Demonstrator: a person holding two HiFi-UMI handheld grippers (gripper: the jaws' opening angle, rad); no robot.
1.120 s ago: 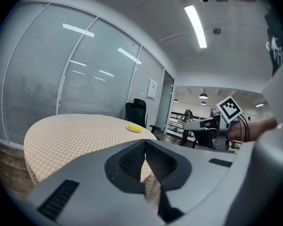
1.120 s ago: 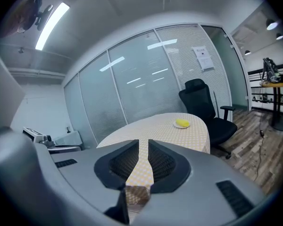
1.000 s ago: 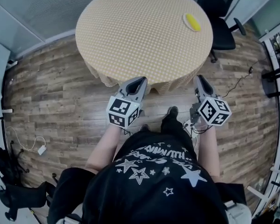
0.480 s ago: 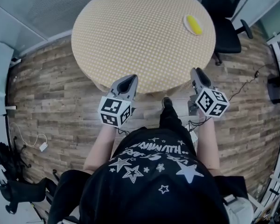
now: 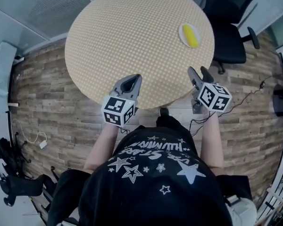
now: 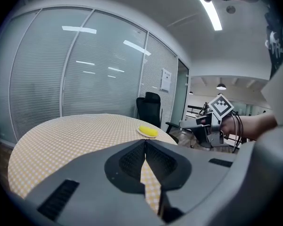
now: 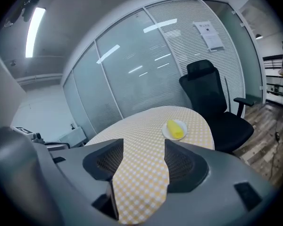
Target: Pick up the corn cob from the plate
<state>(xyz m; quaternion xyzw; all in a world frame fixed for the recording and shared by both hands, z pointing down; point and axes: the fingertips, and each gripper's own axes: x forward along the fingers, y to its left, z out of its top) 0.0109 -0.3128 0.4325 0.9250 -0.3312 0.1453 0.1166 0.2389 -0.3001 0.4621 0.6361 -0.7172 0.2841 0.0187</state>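
Both grippers moved forward from over the wood floor [image 5: 47, 93] to over the near edge of the round table [image 5: 132, 41]; right jaws went from together to spread. Table has a yellow checked cloth and fills most of the head view. Black office chair [image 5: 228, 36] stands just beside the table's far right edge. Left gripper [image 5: 131, 78] over near edge, jaws together with tips meeting, nothing between them. Right gripper [image 5: 198, 71] over near right edge, jaws opening, wide gap, only cloth seen through it, nothing held. White plate [image 5: 182, 30] sits on the far right part of the table, near the chair. Yellow corn cob [image 5: 191, 36] lies on the plate, ahead of the right gripper and well apart from both.
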